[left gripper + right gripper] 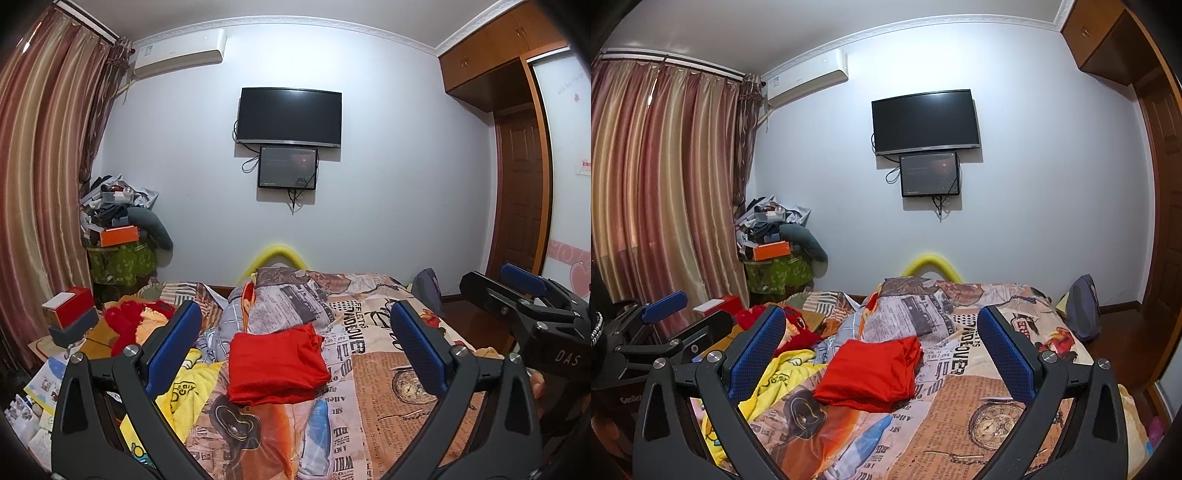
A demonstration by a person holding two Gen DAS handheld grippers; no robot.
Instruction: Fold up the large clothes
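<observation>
- Left gripper (pixel 295 349) spread wide, blue pads holding nothing, raised above the bed.
- Right gripper (pixel 882 352) equally wide and holding nothing.
- Folded red garment (pixel 275 365) lies on the newspaper-print quilt (pixel 384 369), between the fingers in both views.
- Yellow cloth (pixel 184 391) partly hidden behind the left finger.

Bare quilt (pixel 979 417) lies under the right claw (pixel 882 354); red garment (pixel 871 373) ahead, yellow cloth (pixel 775 380) left.
</observation>
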